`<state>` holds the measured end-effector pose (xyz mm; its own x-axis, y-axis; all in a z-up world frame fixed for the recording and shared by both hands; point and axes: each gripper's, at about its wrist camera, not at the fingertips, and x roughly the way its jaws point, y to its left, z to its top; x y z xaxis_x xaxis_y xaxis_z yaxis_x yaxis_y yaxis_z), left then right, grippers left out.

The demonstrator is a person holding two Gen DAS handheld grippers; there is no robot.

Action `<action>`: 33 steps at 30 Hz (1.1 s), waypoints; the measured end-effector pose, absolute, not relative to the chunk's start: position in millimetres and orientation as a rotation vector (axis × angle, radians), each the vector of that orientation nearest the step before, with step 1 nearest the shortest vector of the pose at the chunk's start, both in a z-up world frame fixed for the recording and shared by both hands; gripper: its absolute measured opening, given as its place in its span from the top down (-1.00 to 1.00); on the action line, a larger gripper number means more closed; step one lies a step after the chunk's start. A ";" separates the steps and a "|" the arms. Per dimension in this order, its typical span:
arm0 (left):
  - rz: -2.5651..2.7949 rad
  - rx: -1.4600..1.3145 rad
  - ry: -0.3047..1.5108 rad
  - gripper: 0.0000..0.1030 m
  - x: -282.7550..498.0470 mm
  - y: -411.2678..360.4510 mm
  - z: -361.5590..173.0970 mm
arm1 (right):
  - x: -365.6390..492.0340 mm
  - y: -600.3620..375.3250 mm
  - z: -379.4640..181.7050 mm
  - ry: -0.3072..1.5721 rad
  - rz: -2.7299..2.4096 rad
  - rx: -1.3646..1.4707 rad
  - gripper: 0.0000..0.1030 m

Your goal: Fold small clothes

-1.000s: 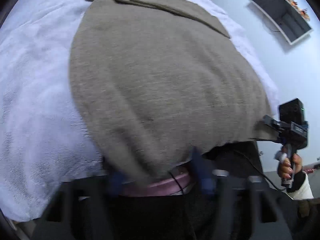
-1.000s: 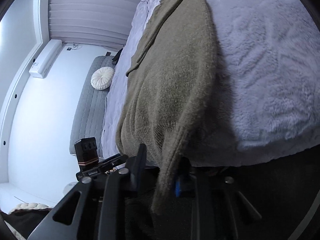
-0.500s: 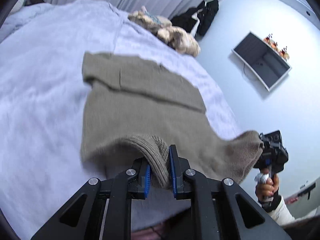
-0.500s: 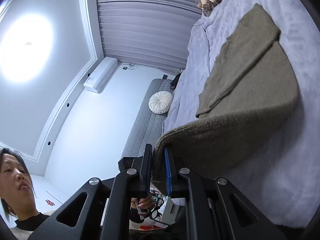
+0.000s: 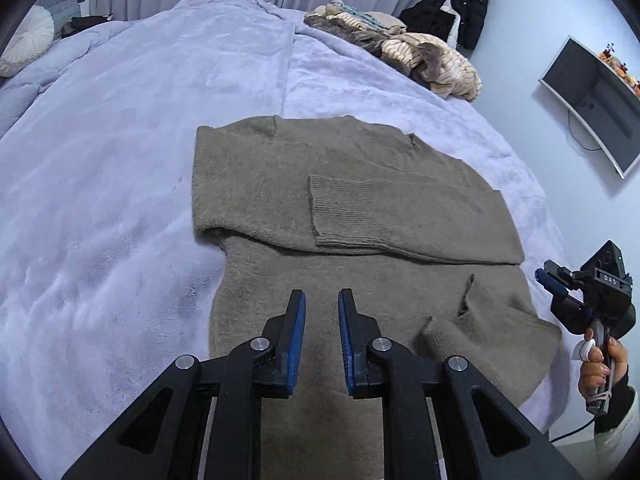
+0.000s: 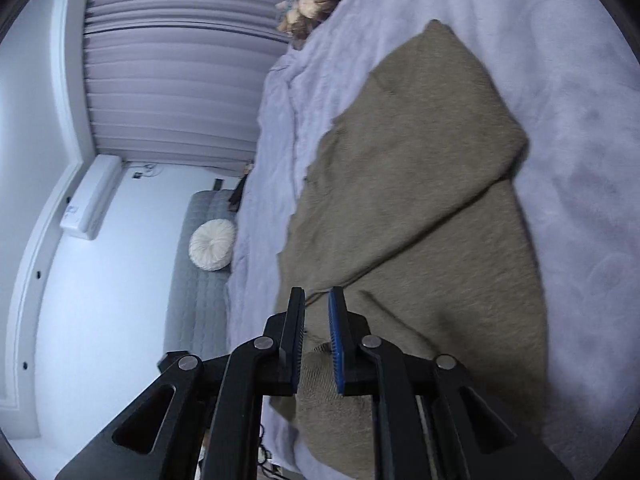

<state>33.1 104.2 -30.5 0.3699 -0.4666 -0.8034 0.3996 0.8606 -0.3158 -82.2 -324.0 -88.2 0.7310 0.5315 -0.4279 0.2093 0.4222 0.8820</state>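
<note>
A grey-brown knit sweater [image 5: 360, 216] lies flat on the lilac fleece blanket [image 5: 120, 160], with a sleeve folded across its chest and the ribbed cuff [image 5: 344, 212] in the middle. My left gripper [image 5: 322, 300] is open and empty, above the sweater's near hem. My right gripper [image 6: 316, 300] is open and empty, above the sweater's [image 6: 420, 200] near edge. The right gripper also shows in the left wrist view [image 5: 552, 280], off the sweater's right corner.
A pile of other clothes [image 5: 420, 52] lies at the bed's far right corner. A dark jacket [image 5: 460, 4] hangs beyond it. A monitor [image 5: 592, 92] hangs on the right wall. A round cushion [image 6: 212, 244] rests on the grey headboard [image 6: 192, 280].
Both grippers were shut on the sweater's hem and lifted it. Now both have opened and let go, and the hem lies flat on the bed.
</note>
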 end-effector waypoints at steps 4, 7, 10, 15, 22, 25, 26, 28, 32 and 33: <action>-0.559 -0.059 1.000 -0.87 30.8 108.6 -31.4 | -78.3 -316.3 -84.6 0.903 0.153 0.939 -0.51; -0.637 0.062 1.006 -0.87 29.4 90.3 -29.4 | -71.7 -294.3 -71.4 0.958 0.181 0.713 -0.51; -0.682 0.202 1.088 -0.87 28.3 65.3 -44.1 | -54.1 -260.9 -65.0 1.038 0.193 0.496 -0.46; -0.645 0.400 1.166 0.24 14.9 38.5 -76.3 | -31.2 -200.2 -91.9 1.217 0.114 0.082 -0.06; -0.668 0.406 0.949 0.82 -28.2 59.1 -34.3 | -87.9 -154.5 -61.7 1.040 0.052 -0.289 0.80; -0.645 0.322 0.874 0.82 -30.1 75.7 -3.2 | -100.2 -161.8 -36.0 0.940 -0.029 -0.307 0.80; -0.630 0.299 0.845 0.82 -29.0 80.0 6.7 | -102.3 -167.5 -26.4 0.905 -0.060 -0.300 0.80; -0.601 0.268 0.790 0.82 -21.9 84.8 23.3 | -101.7 -178.7 -9.1 0.846 -0.106 -0.268 0.80; -0.542 0.221 0.664 0.82 2.9 83.5 56.5 | -85.6 -201.4 18.8 0.762 -0.182 -0.237 0.80; -0.524 0.214 0.644 0.82 15.3 81.3 62.5 | -77.6 -203.8 23.4 0.753 -0.194 -0.233 0.80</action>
<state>15.3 81.3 62.5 0.6756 -0.3975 -0.6210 0.5273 0.8491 0.0301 -77.6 -203.8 23.4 0.7140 -0.2564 -0.6515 0.0904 0.9565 -0.2773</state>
